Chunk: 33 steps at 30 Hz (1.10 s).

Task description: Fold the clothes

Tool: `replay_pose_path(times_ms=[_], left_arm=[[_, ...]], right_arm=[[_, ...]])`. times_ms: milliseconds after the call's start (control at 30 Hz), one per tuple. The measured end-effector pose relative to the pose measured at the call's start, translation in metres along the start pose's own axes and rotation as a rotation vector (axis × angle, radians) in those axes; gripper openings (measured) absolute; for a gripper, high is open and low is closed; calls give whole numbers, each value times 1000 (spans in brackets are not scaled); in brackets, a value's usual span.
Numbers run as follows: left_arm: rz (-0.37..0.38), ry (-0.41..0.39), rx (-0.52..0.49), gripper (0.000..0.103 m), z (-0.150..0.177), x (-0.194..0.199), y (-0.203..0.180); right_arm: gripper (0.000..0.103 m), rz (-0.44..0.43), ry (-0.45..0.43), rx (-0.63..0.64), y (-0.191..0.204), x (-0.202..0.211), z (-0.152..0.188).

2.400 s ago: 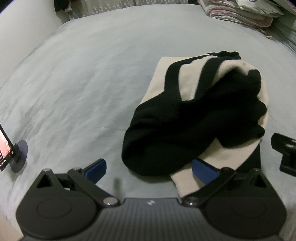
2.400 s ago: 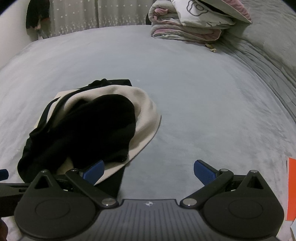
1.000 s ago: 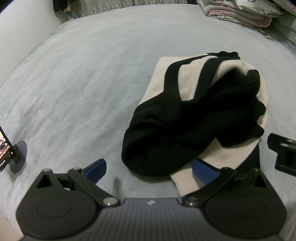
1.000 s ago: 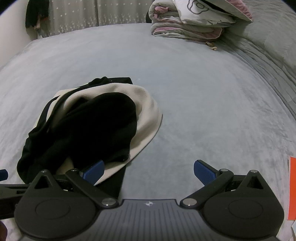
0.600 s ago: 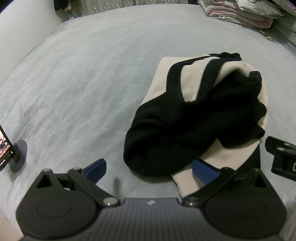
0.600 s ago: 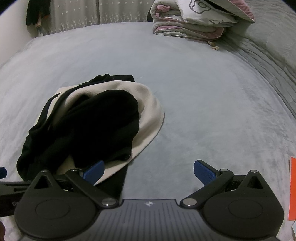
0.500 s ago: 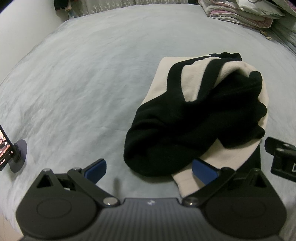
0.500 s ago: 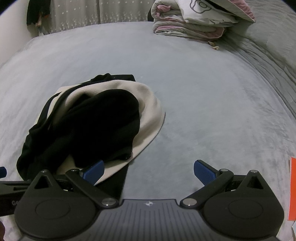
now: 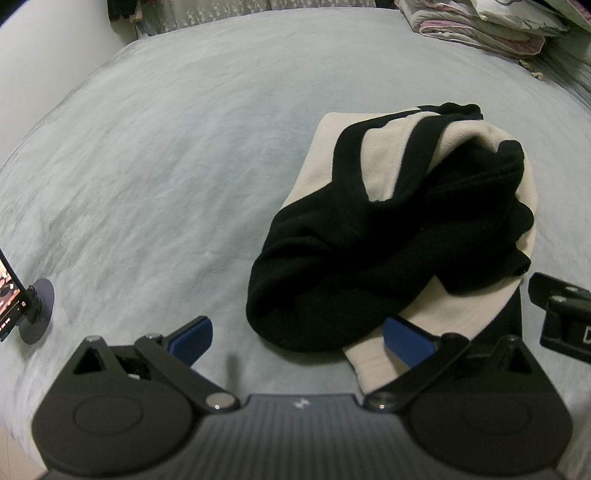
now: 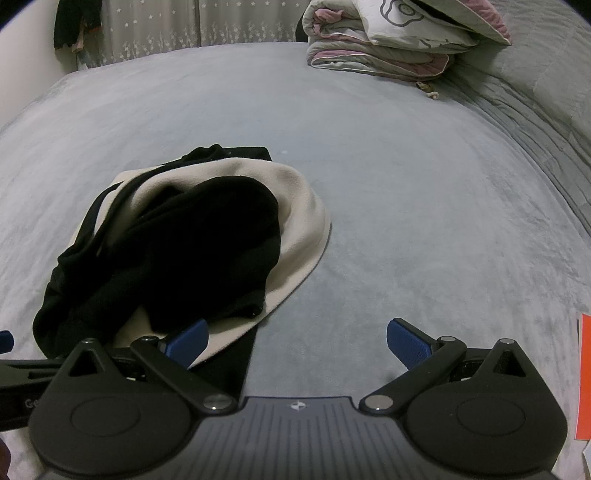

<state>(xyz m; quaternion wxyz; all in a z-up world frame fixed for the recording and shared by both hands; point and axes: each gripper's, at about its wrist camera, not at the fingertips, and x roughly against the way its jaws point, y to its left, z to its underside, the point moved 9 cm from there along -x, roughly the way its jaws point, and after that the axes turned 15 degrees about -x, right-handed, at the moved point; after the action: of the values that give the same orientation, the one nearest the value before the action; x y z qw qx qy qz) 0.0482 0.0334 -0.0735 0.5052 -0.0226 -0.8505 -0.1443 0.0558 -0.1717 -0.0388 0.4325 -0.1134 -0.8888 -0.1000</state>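
Observation:
A crumpled black and cream garment (image 9: 391,236) lies in a heap on the grey bedspread (image 9: 166,155). My left gripper (image 9: 299,338) hovers open at the heap's near edge, its right blue pad (image 9: 404,339) over the cream hem. In the right wrist view the same garment (image 10: 184,240) sits at the left, and my right gripper (image 10: 297,341) is open with nothing between its fingers; its left pad (image 10: 186,341) overlaps the cream edge. The right gripper's body (image 9: 561,314) shows at the left wrist view's right edge.
A phone on a round stand (image 9: 22,306) sits at the left bed edge. Folded quilts and pillows (image 10: 399,40) are stacked at the far right. A curtain (image 10: 166,33) hangs behind the bed. An orange object (image 10: 584,376) pokes in at the right edge.
Both grippers have crept slightly closer to the garment and stayed open. The garment has not been touched or shifted.

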Motion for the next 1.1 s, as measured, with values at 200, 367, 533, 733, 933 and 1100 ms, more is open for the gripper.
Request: replay_pose_path(times_ms=[200, 367, 533, 733, 933, 1100], left_arm=[[-3, -2, -1, 103, 0, 0, 0], [-5, 0, -1, 103, -1, -1, -1], [-5, -3, -1, 103, -1, -1, -1], [-4, -4, -1, 103, 0, -1, 0], [-4, -7, 1, 103, -1, -1, 1], [-3, -8, 0, 103, 0, -1, 2]], right_arm=[[103, 0, 1, 2, 0, 0, 0], [103, 0, 1, 3, -1, -1, 0], [103, 1, 2, 2, -1, -1, 0], [103, 1, 5, 3, 0, -2, 1], [103, 0, 10, 8, 2, -2, 2], [103, 0, 12, 9, 2, -2, 3]])
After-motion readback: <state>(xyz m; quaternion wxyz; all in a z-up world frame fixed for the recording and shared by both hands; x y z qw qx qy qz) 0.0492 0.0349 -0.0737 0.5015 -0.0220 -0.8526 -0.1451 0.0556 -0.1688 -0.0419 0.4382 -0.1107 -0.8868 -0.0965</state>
